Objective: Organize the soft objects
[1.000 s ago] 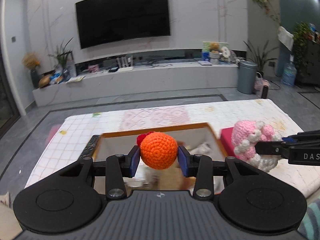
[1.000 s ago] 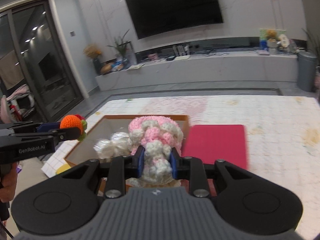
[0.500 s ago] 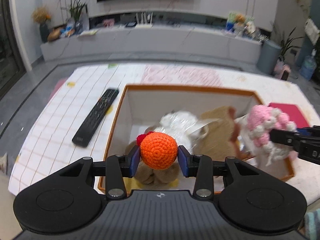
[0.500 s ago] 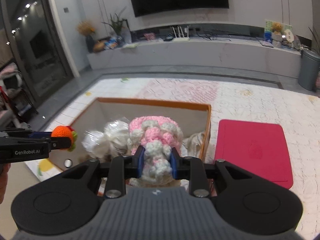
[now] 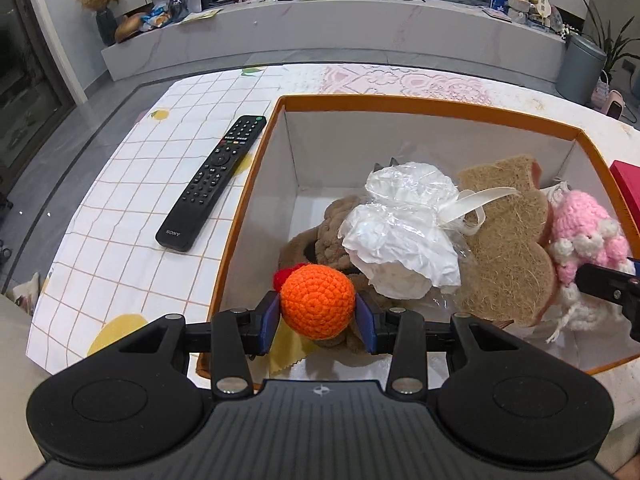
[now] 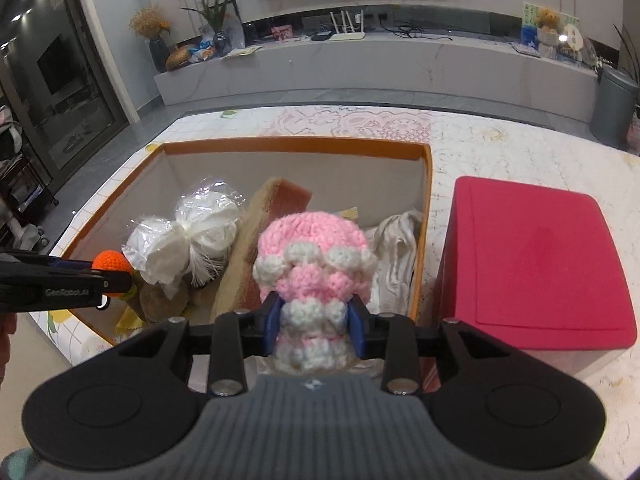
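Note:
My left gripper (image 5: 318,316) is shut on an orange crochet ball (image 5: 318,306) and holds it over the near left part of the orange-rimmed box (image 5: 400,105). My right gripper (image 6: 314,322) is shut on a pink and white crochet toy (image 6: 314,264) over the box's near right part (image 6: 424,216). The toy shows in the left wrist view (image 5: 584,232), the ball in the right wrist view (image 6: 112,264). Inside lie a white plastic-wrapped bundle (image 5: 404,236), a tan loofah sponge (image 5: 504,248), a brown plush (image 5: 328,224) and a white cloth (image 6: 396,248).
A black remote (image 5: 212,182) lies on the checked tablecloth (image 5: 132,240) left of the box. A red box lid (image 6: 536,264) sits right of the box. A TV bench (image 6: 360,64) and a grey bin (image 6: 614,104) stand beyond the table.
Both grippers have tilted down and moved forward over the box, carrying the ball and the toy lower toward its contents. Both grips are unchanged.

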### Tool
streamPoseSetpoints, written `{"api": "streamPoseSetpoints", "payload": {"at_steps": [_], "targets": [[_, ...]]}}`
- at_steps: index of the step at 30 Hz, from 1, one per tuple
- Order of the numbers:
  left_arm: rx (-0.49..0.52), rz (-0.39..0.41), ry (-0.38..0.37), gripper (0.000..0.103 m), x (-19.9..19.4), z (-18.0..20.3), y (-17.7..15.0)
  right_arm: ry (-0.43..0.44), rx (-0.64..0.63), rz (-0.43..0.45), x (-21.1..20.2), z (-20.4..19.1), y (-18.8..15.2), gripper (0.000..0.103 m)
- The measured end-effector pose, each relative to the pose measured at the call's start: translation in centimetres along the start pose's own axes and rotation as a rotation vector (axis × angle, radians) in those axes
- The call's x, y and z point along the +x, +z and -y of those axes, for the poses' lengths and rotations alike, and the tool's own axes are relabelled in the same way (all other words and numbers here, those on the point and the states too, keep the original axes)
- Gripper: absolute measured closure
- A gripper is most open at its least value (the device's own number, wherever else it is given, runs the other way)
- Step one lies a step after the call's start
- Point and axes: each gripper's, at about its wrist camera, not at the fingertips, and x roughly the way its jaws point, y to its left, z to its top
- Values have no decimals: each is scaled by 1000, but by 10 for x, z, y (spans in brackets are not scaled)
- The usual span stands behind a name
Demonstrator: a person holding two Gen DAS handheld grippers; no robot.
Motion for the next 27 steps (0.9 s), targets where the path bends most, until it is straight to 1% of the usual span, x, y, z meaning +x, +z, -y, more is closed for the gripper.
{"api": "streamPoseSetpoints", "payload": {"at_steps": [4, 5, 6, 7, 8, 9, 12, 14, 17, 19, 22, 26, 27], "targets": [[20, -8, 25, 56, 0, 4, 0, 9, -5, -2, -3, 1, 2, 60], [23, -3, 32, 52, -1, 5, 2, 7, -6, 1, -5, 0, 2, 58], [28, 6, 37, 48, -2, 7, 2, 4, -6, 6, -7, 0, 3, 54], [34, 16, 40, 46, -4, 9, 2, 5, -5, 9, -8, 4, 5, 53], [41, 24, 44, 40, -7, 10, 1, 14, -3, 12, -11, 5, 5, 51], [46, 29, 46, 37, -9, 12, 2, 18, -2, 15, -14, 6, 5, 48], [62, 49, 54, 34, -17, 16, 3, 8, -15, 45, -27, 7, 8, 42], [69, 65, 67, 33, -23, 20, 4, 12, -25, 67, -37, 7, 10, 41], [73, 109, 71, 32, -39, 25, 4, 19, -28, 102, -56, 9, 13, 37], [71, 146, 68, 30, -52, 28, 4, 23, -28, 131, -69, 12, 12, 34], [59, 209, 56, 28, -74, 37, 0, 28, -24, 159, -89, 21, 10, 33], [43, 275, -2, 28, -102, 56, -8, 23, -1, 186, -116, 40, 2, 32], [42, 290, -16, 28, -108, 61, -10, 22, 3, 191, -122, 46, -1, 30]]}}
